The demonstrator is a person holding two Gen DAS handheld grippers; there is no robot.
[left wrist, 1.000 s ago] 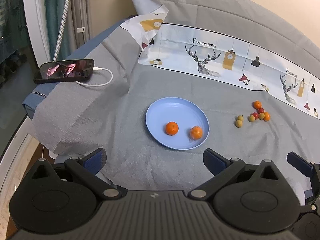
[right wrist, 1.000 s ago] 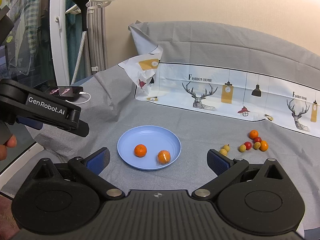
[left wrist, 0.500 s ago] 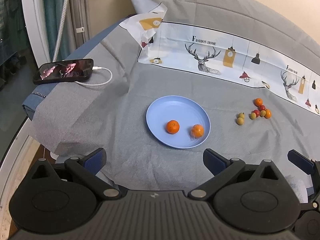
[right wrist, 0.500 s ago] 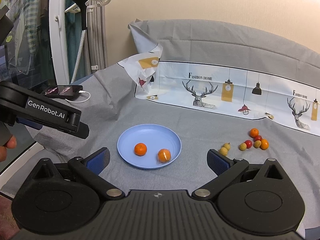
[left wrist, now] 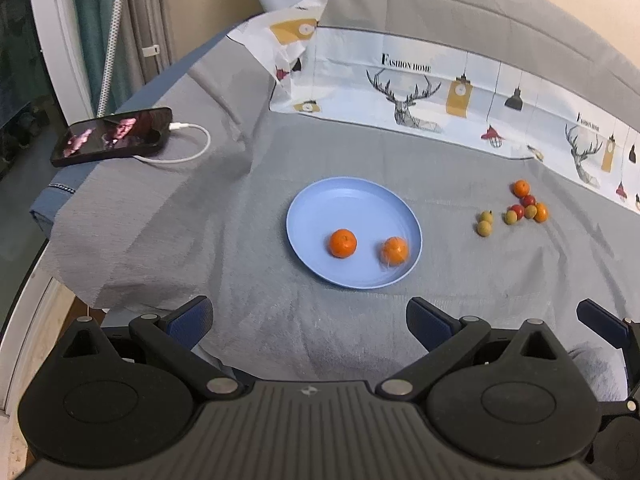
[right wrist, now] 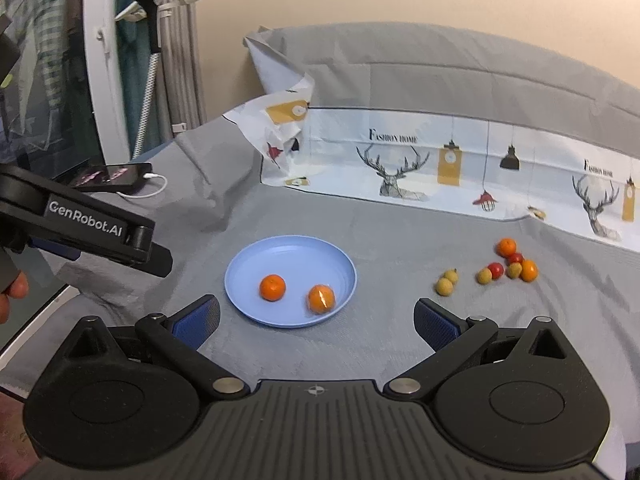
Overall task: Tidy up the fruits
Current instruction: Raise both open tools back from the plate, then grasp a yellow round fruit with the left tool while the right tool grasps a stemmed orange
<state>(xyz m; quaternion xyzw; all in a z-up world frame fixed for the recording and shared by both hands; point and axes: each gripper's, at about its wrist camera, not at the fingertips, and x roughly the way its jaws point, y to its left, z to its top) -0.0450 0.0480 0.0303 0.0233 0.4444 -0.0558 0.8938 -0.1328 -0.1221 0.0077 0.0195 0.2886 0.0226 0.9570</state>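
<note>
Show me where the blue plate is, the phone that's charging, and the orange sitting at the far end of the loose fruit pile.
blue plate [right wrist: 280, 252]: right wrist view, bare far part of its inside.
phone [left wrist: 114, 136]: left wrist view, middle of its screen.
far orange [right wrist: 506, 247]: right wrist view, centre of its peel.

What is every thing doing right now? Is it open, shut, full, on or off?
left gripper: open, holding nothing
right gripper: open, holding nothing
blue plate: two oranges on it
loose fruits: on the grey cloth, off the plate
phone: screen lit, cable plugged in
</note>
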